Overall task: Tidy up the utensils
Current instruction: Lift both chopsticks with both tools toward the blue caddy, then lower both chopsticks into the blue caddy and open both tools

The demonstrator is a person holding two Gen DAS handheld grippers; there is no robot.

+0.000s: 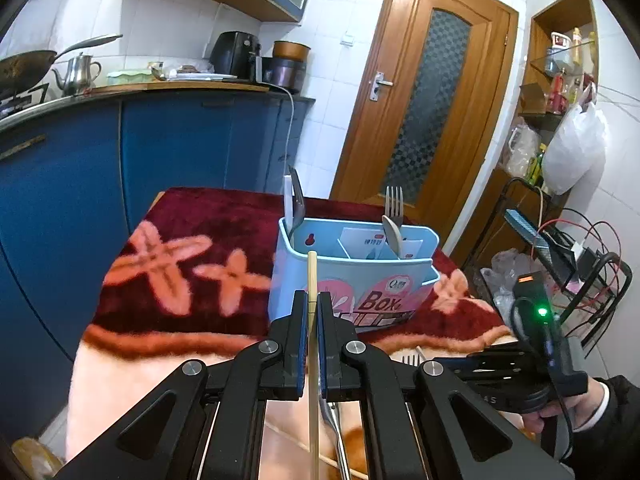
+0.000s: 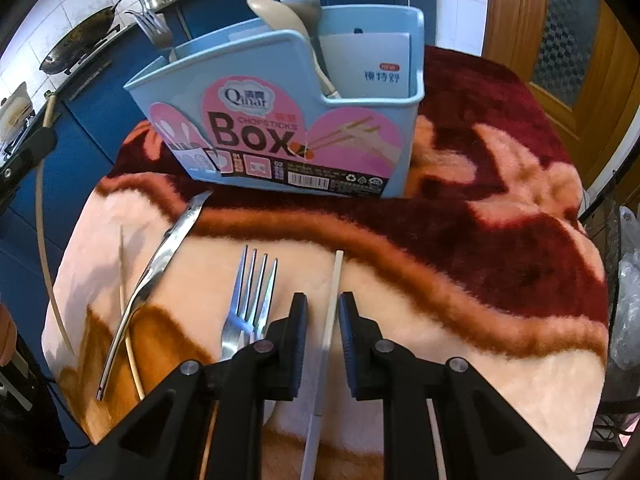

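Left claw: my left gripper (image 1: 313, 312) is clamped on a bamboo chopstick (image 1: 312, 276), whose long axis runs straight out along the fingers, tip poking forward past them toward the blue box.
Right claw: my right gripper (image 2: 323, 312) sits narrow around a pale chopstick (image 2: 334, 280) lying on the blanket (image 2: 460, 288); a gap shows on both sides, so I judge the pads are not pressing yet.
Key relation: the pale chopstick's long axis lines up with the right fingers and points away toward the chopsticks box (image 2: 280, 128); it lies dead between the jaws, so closing should be all the coming move needs.
Hand pose: the right gripper tilts steeply down at the blanket; the left is raised and aims shallowly down at the box's front wall.
Nearer hand: the left looks closer to the box, its stick tip in front of the wall just below the rim.
Loose utensils: a fork (image 2: 250, 300) lies just left of the right claw, with a second metal utensil (image 2: 160, 264) further left.
Box contents: a fork (image 1: 394, 202) and a spoon (image 1: 392, 236) stand in the right compartment.
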